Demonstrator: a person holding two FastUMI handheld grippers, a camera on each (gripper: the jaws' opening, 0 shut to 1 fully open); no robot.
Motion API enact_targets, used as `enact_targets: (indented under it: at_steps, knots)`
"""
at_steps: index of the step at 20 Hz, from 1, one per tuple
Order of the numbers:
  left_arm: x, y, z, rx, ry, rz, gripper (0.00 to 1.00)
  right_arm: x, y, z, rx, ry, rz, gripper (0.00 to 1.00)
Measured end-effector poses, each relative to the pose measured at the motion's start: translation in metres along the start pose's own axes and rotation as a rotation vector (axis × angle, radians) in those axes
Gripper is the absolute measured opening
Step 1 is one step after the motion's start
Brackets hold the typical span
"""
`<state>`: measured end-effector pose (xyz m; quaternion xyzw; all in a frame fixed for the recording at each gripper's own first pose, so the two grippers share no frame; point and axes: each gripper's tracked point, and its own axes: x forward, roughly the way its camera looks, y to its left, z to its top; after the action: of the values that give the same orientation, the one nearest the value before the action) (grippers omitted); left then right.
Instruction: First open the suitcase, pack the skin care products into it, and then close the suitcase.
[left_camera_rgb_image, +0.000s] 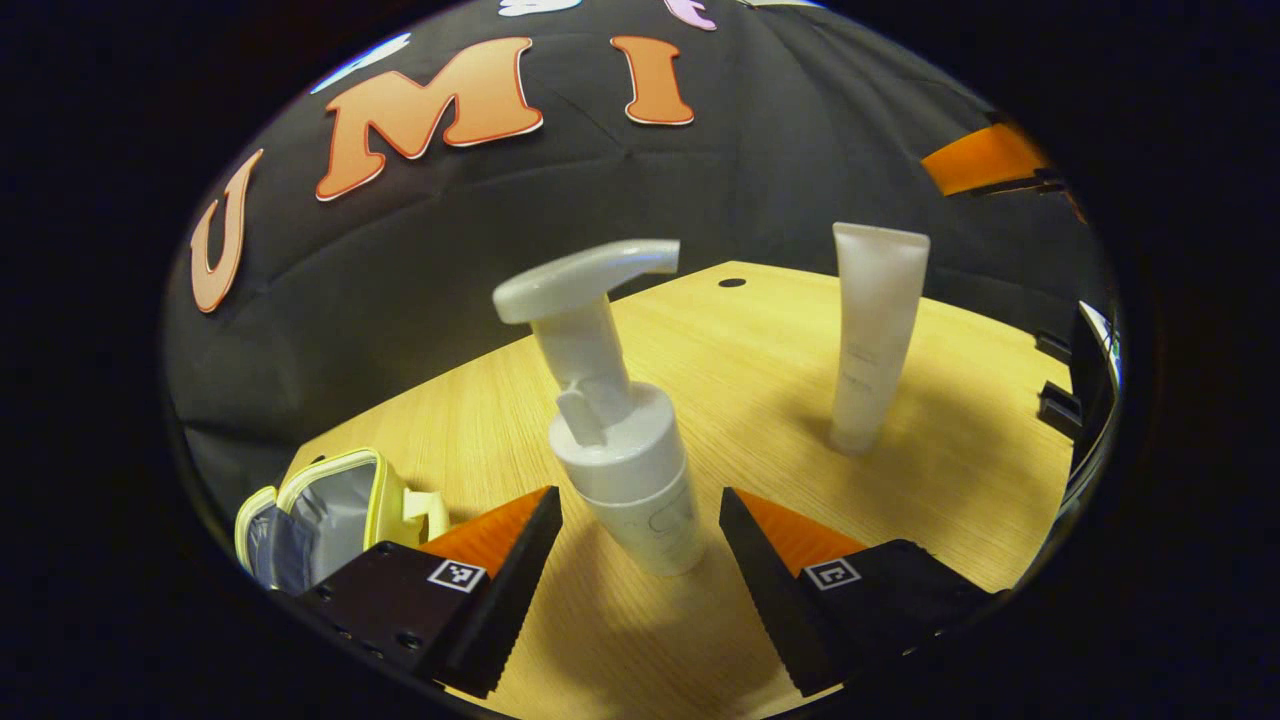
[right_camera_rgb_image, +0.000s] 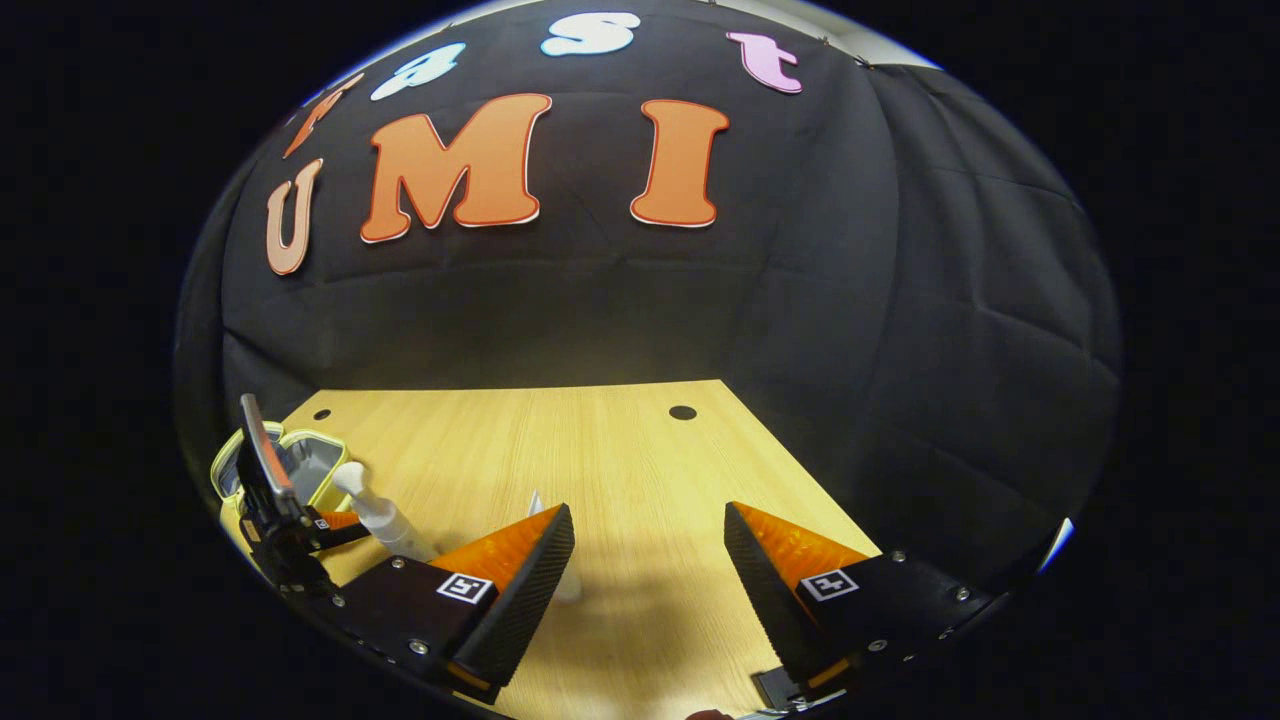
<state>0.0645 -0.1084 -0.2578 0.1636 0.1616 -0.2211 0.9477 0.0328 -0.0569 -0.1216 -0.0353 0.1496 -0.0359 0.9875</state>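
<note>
A light wood-grain worktop (left_camera_rgb_image: 760, 360) with round drilled holes is lying before a creased black cloth wall (right_camera_rgb_image: 900, 330). The small suitcase (left_camera_rgb_image: 330, 510), pale yellow-rimmed with grey lining, is sitting open at far left. A smooth white pump bottle (left_camera_rgb_image: 625, 460) is standing between the wide-open left tongs (left_camera_rgb_image: 640, 560), untouched. A matte tube (left_camera_rgb_image: 872, 335) is standing upright, well right. The right tongs (right_camera_rgb_image: 648, 560) are gaping, holding nothing.
</note>
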Motion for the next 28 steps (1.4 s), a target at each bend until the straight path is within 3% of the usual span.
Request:
enact_targets:
  at_steps: [1,2,4,6,15,25,28]
  knots:
    - [0.004,-0.002,0.0,-0.005,0.002,-0.001,0.99,0.001,-0.001,-0.001,-0.001,0.003,-0.003,0.96]
    - [0.002,-0.004,0.001,-0.024,-0.001,-0.003,0.82,0.001,-0.001,-0.002,-0.003,0.007,-0.004,0.96]
    - [0.005,-0.006,0.003,-0.071,0.0,-0.028,0.68,-0.001,-0.002,-0.006,-0.008,0.013,-0.003,0.96]
    - [-0.001,-0.008,0.003,-0.144,0.032,-0.055,0.61,-0.003,0.005,-0.006,-0.008,0.014,0.012,0.96]
    - [-0.082,0.046,0.026,-0.268,0.041,-0.025,0.6,-0.009,0.057,-0.027,-0.084,0.037,0.115,0.96]
    - [-0.16,0.13,0.013,-0.333,0.064,0.142,0.61,0.046,0.076,-0.103,-0.112,0.23,0.135,0.97]
    - [-0.171,0.142,0.004,-0.374,0.08,0.171,0.61,0.064,0.085,-0.123,-0.092,0.279,0.156,0.92]
